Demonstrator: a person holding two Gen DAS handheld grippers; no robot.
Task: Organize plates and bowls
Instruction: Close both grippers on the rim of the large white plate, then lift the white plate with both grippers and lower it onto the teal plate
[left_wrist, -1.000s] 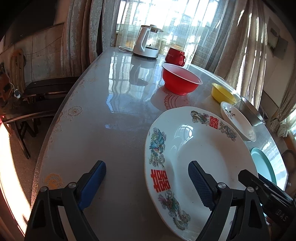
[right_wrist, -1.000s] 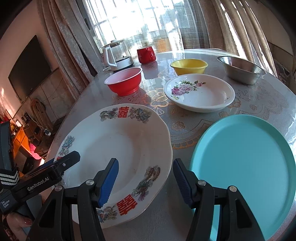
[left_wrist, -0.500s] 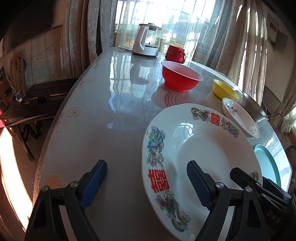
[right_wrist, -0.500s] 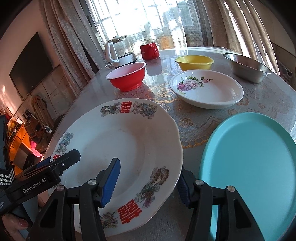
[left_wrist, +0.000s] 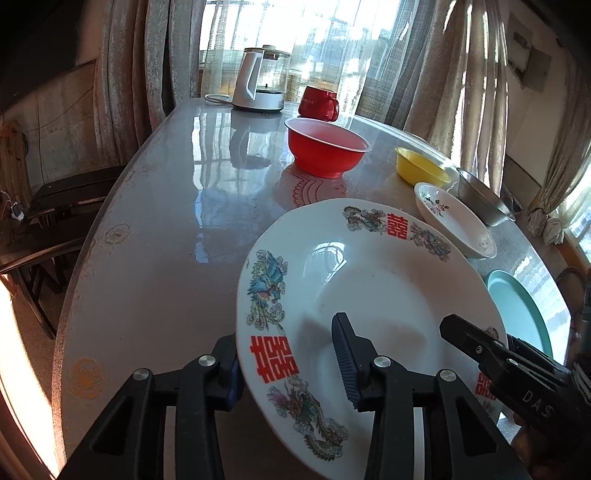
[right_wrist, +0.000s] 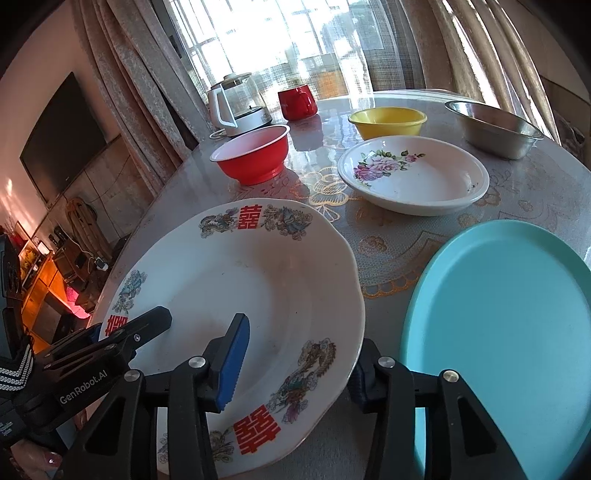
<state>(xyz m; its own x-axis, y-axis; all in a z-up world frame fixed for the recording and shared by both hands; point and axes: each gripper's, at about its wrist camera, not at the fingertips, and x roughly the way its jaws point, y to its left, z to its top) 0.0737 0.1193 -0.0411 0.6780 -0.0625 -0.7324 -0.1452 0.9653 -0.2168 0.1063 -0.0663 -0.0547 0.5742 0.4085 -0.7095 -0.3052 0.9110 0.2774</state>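
Observation:
A large white plate (left_wrist: 369, 288) with red characters and dragon prints lies on the table near me. My left gripper (left_wrist: 284, 328) straddles its left rim: the outer finger is half hidden behind the edge, and the inner blue pad stands over the well. Its jaws are closing, and a wide band of rim still shows between them. My right gripper (right_wrist: 303, 332) straddles the right rim (right_wrist: 354, 295) the same way. Its outer finger is at the edge, and its jaws are closing too. A teal plate (right_wrist: 509, 325) lies just to the right.
Farther back on the table stand a flowered white dish (right_wrist: 413, 173), a red bowl (right_wrist: 255, 155), a yellow bowl (right_wrist: 388, 120), a steel bowl (right_wrist: 495, 127), a red mug (right_wrist: 297, 101) and a kettle (right_wrist: 236, 103). Chairs (left_wrist: 55, 206) stand beyond the table's left edge.
Both grippers' jaws have narrowed around the large plate's rim, the left one sharply. Its outer finger, out on the table before, now sits at the plate's edge. The plate has not visibly moved.

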